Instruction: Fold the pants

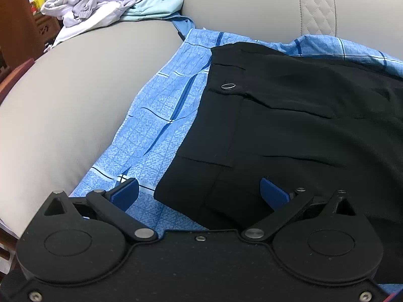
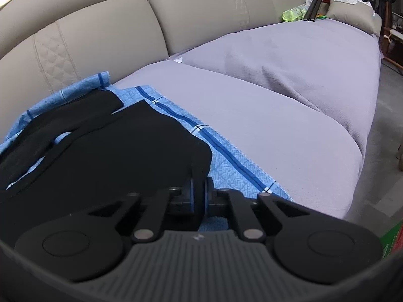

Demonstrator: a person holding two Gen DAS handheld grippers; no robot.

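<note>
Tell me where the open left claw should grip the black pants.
Grip the waistband corner of the black pants, which lies between the pads of the left claw. Come in low from the near edge: the corner lies flat on the blue checked cloth.

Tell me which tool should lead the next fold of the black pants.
Right, probably. The right tool is already shut on the black pants at the leg end, ready to carry it over. The left tool is open above the waistband corner, gripping nothing.
</note>
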